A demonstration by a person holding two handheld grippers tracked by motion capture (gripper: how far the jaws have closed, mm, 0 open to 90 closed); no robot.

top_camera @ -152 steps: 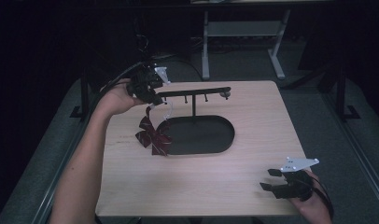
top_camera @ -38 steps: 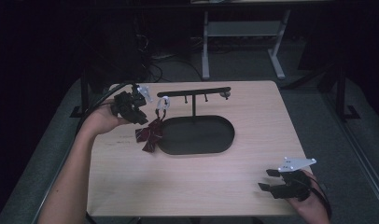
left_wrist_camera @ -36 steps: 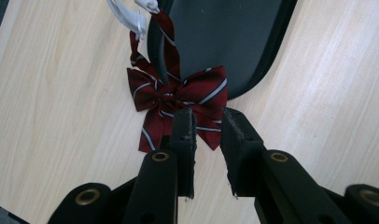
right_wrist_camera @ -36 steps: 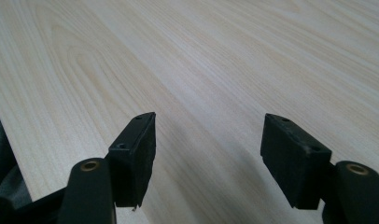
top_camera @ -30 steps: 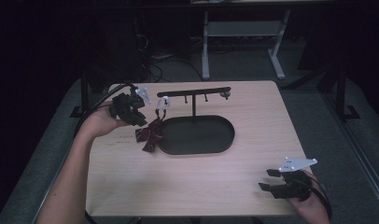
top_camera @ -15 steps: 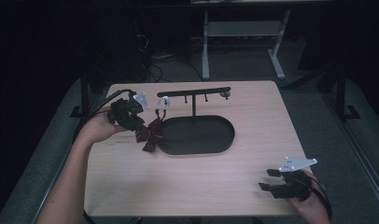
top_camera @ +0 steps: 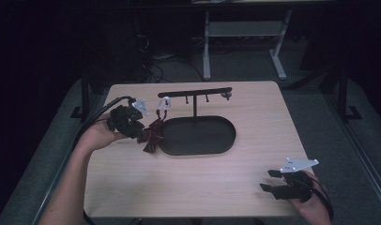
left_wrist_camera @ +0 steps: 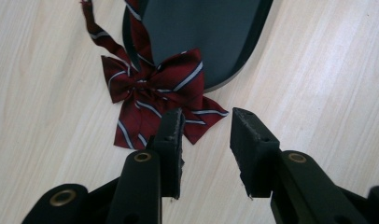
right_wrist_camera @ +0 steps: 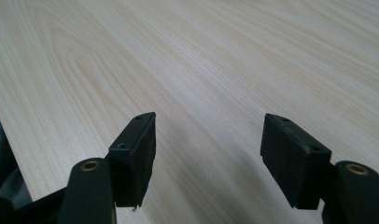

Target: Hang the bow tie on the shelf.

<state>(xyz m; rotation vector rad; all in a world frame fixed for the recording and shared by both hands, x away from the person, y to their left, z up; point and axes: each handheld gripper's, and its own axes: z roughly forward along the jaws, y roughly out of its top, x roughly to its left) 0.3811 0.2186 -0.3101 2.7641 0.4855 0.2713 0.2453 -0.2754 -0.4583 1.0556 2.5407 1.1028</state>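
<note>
Wooden table [top_camera: 188,187]: left gripper [left_wrist_camera: 204,126], jaws just opening, releases a striped bow tie [left_wrist_camera: 152,95] beside the stand's tray [top_camera: 198,136]; next, likely withdrawing; right gripper [right_wrist_camera: 208,135] rests jaws apart.

High view: above the near edge, looking forward and down over the whole table [top_camera: 188,187]. Left gripper view: close, steeply down, sharing the striped bow [left_wrist_camera: 152,100] and black tray [left_wrist_camera: 201,37]. Right gripper view: low, grazing bare tabletop.

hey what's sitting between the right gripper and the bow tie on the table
Bare wooden table, as the high view shows. The right gripper rests at the near right corner; the bow tie lies by the black tray's left end.
</note>
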